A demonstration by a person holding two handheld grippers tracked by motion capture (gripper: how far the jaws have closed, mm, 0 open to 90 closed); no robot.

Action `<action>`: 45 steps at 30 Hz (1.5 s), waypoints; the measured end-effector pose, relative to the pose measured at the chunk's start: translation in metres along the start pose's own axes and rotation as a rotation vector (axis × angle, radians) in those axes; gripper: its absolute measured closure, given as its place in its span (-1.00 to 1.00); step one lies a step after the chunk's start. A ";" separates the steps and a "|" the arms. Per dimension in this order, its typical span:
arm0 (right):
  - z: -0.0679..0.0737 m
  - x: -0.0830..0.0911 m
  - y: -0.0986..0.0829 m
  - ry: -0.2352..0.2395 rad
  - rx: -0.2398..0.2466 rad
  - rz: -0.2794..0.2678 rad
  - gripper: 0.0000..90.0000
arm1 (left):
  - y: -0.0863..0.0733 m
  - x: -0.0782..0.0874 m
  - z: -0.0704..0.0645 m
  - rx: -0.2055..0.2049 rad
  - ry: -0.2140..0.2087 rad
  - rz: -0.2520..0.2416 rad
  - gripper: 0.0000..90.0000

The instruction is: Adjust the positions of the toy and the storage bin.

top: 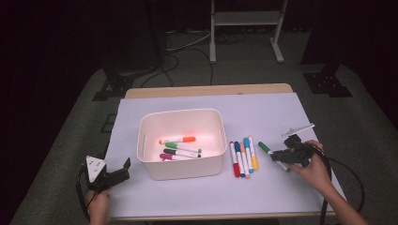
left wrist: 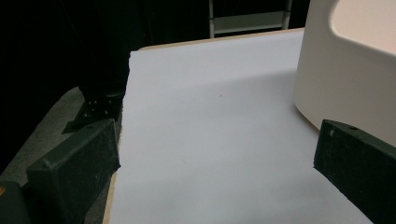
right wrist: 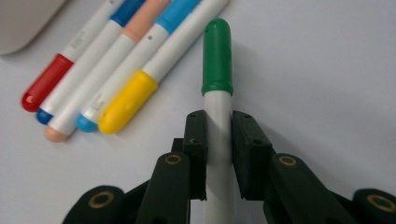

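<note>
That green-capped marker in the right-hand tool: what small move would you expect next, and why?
Probably a short lift straight up. The right tool is already shut on the green-capped marker, which seems to lie on the white sheet beside four other markers. Four markers already lie in the white bin, so it likely goes there.

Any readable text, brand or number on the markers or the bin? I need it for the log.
No text can be read.
Green-capped marker, gripped by the right gripper: no print on its visible barrel.
Row of markers beside it: small grey print on the white barrels, too blurred to read.
White bin: walls plain, no label.
Markers in the bin: too small to tell.
Left gripper: open, no marking on its fingers.
</note>
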State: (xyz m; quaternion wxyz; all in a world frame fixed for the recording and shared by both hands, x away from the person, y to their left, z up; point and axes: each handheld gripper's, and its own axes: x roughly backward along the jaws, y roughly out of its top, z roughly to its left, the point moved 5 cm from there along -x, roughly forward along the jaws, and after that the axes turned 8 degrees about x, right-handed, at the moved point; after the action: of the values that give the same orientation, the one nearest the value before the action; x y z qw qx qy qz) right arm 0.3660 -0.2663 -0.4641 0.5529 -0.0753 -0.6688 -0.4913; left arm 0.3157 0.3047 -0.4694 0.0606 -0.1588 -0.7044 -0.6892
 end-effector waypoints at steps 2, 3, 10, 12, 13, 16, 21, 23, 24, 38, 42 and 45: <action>0.003 0.004 0.003 0.020 0.002 -0.016 0.68 | 0.000 0.000 0.000 0.000 0.000 -0.001 -1.00; 0.004 0.006 0.005 0.023 0.005 -0.020 0.68 | 0.000 0.000 0.000 -0.001 0.000 -0.001 -1.00; 0.019 0.024 0.024 0.078 0.028 -0.067 0.68 | 0.000 0.000 0.000 -0.002 0.001 -0.001 -1.00; 0.025 0.029 0.031 0.087 0.046 -0.077 0.68 | 0.000 0.000 0.000 0.000 0.001 -0.001 -1.00; 0.028 0.032 0.034 0.090 0.057 -0.077 0.68 | 0.000 0.000 0.000 0.001 0.001 -0.001 -1.00; 0.037 0.039 0.045 0.105 0.090 -0.089 0.68 | 0.000 0.000 0.000 0.000 0.001 0.000 -1.00; 0.052 0.050 0.065 0.132 0.130 -0.112 0.68 | 0.000 0.000 0.000 -0.002 -0.001 -0.002 -1.00; 0.057 0.054 0.072 0.135 0.149 -0.115 0.68 | 0.000 0.000 0.000 -0.002 -0.002 -0.002 -1.00; 0.059 0.056 0.075 0.138 0.155 -0.119 0.68 | 0.000 0.000 0.000 -0.002 -0.001 -0.002 -1.00; 0.089 0.079 0.118 0.187 0.241 -0.133 0.68 | 0.000 0.000 0.000 -0.005 -0.003 0.001 -1.00; 0.096 0.081 0.127 0.203 0.263 -0.134 0.68 | 0.000 0.000 0.000 -0.002 -0.003 0.002 -1.00; 0.102 0.081 0.134 0.212 0.279 -0.130 0.68 | 0.000 0.000 0.000 -0.001 -0.002 0.002 -1.00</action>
State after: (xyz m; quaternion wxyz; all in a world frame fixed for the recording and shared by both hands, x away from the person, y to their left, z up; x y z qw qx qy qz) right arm 0.3535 -0.1586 -0.3112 0.5925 0.0976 -0.6719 -0.4335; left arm 0.3155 0.3046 -0.4694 0.0606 -0.1603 -0.7040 -0.6892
